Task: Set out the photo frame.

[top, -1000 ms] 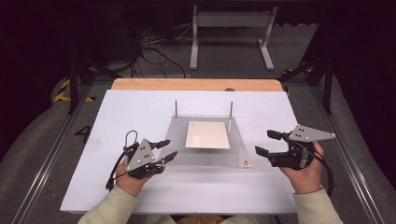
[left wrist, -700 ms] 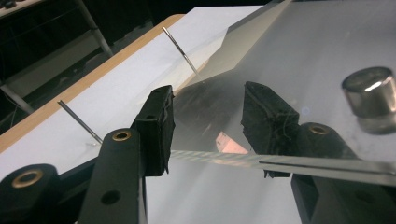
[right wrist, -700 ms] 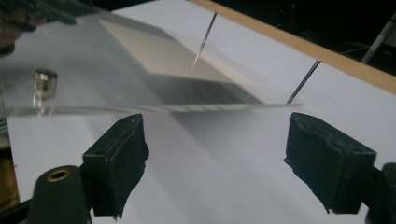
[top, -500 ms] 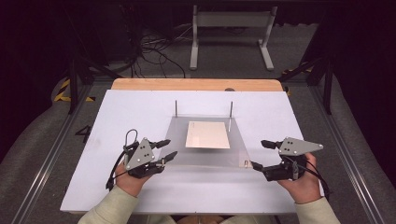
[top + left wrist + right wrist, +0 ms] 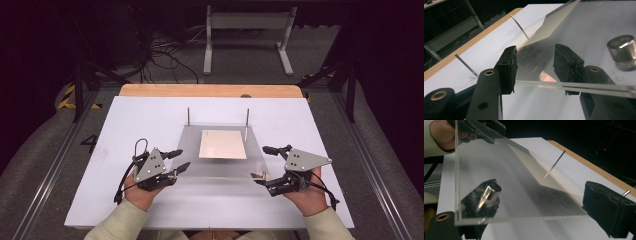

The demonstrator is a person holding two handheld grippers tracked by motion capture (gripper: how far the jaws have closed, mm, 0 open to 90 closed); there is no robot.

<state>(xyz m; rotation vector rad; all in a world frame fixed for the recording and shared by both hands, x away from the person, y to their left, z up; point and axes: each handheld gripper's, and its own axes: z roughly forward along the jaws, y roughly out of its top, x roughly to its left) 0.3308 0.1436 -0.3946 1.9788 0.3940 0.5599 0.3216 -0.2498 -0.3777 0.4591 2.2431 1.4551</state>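
Fingers of both grippers (image 5: 176, 166) (image 5: 263, 165) gape beside clear sheet (image 5: 220, 170), seemingly untouched, on white tabletop (image 5: 130, 120).

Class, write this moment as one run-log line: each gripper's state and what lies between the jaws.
left gripper: open, astride clear acrylic sheet edge | right gripper: jaws just opening, astride sheet's other edge | cream square card: under sheet

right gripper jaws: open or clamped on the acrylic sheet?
Open. The right gripper jaws have just been opening; in its own view they straddle the clear sheet corner, the far pad visibly apart from its edge.
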